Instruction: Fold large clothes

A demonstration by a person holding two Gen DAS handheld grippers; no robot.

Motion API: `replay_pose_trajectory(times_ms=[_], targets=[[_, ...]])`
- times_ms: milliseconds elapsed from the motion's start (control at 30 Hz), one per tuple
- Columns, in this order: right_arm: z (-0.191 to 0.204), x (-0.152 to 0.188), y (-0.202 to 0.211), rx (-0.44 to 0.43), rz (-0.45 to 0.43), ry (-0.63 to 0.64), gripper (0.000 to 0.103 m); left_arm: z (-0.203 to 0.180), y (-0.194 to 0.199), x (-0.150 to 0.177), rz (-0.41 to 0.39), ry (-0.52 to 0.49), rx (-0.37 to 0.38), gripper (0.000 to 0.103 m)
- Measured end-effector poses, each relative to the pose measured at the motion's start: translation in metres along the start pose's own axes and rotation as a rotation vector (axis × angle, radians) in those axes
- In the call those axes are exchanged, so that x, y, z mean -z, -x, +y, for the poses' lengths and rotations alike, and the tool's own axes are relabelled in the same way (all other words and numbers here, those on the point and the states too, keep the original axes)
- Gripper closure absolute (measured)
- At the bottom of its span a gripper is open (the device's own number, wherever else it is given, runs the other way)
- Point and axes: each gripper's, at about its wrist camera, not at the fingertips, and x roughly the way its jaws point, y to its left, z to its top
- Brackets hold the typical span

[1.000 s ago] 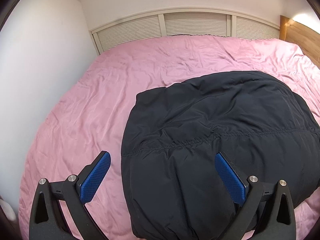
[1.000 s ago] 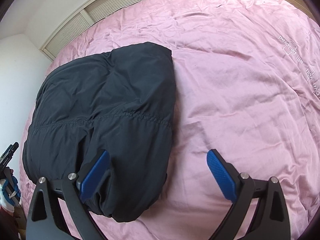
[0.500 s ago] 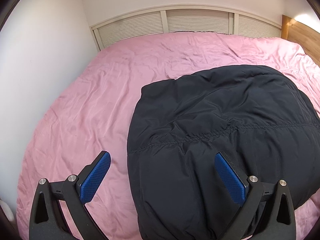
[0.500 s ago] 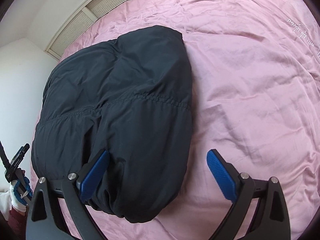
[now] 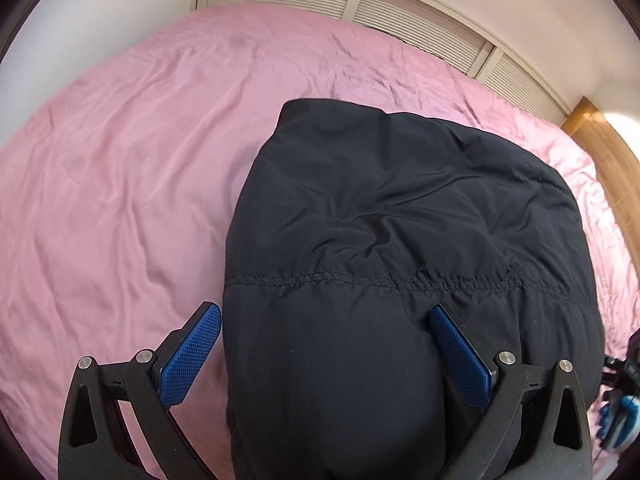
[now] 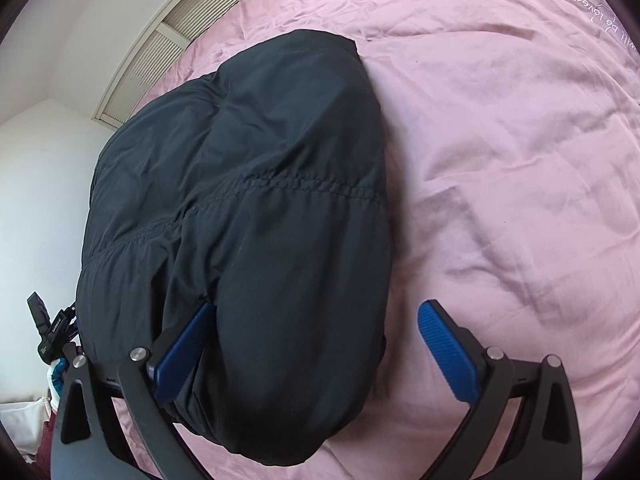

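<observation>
Because the jacket (image 5: 400, 240) looks puffy, soft and slippery, take its near hem; both grippers, left (image 5: 326, 350) and right (image 6: 316, 346), are released wide around it.

Both claws have closed in over the jacket (image 5: 400, 240).

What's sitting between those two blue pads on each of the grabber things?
In both wrist views, the near end of the folded black jacket bulges between the open fingers of the left gripper and the right gripper, with pink bedsheet beside it.

Pink bedsheet (image 5: 120, 184), louvred panels (image 5: 420, 20), white wall (image 6: 40, 176).
</observation>
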Motion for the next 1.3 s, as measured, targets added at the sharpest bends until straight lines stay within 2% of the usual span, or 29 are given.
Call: replay_pose_trajectory(times_ms=[133, 267, 467, 633, 800, 867, 1067, 1100, 1167, 1233, 1300], targets=[[-0.004, -0.002, -0.014, -0.081, 0.05, -0.008, 0.0, 0.026, -0.022, 0.001, 0.074, 0.116, 0.149, 0.001], [-0.013, -0.005, -0.029, -0.145, 0.097, -0.019, 0.0, 0.048, -0.041, 0.007, 0.148, 0.18, 0.272, 0.001], [-0.028, -0.01, -0.06, -0.252, 0.167, -0.062, 0.0, 0.059, -0.067, 0.015, 0.249, 0.239, 0.393, 0.001], [-0.028, -0.012, -0.086, -0.371, 0.203, -0.095, 0.0, 0.066, -0.08, 0.025, 0.271, 0.327, 0.532, 0.001], [-0.018, -0.009, -0.1, -0.476, 0.223, -0.098, 0.0, 0.058, -0.085, 0.032, 0.281, 0.362, 0.649, 0.001], [-0.019, -0.006, -0.104, -0.491, 0.224, -0.095, 0.0, 0.055, -0.088, 0.037, 0.286, 0.367, 0.664, 0.001], [-0.017, -0.01, -0.124, -0.471, 0.224, -0.118, 0.0, 0.043, -0.099, 0.032, 0.294, 0.366, 0.621, 0.001], [-0.015, -0.009, -0.125, -0.468, 0.219, -0.122, 0.0, 0.042, -0.096, 0.032, 0.287, 0.366, 0.624, 0.002], [-0.01, -0.008, -0.124, -0.46, 0.213, -0.118, 0.001, 0.037, -0.091, 0.035, 0.274, 0.366, 0.643, 0.012], [-0.005, -0.006, -0.119, -0.476, 0.207, -0.124, 0.012, 0.031, -0.084, 0.04, 0.256, 0.378, 0.667, 0.032], [0.003, -0.004, -0.113, -0.501, 0.198, -0.13, 0.034, 0.022, -0.076, 0.046, 0.237, 0.389, 0.69, 0.044]])
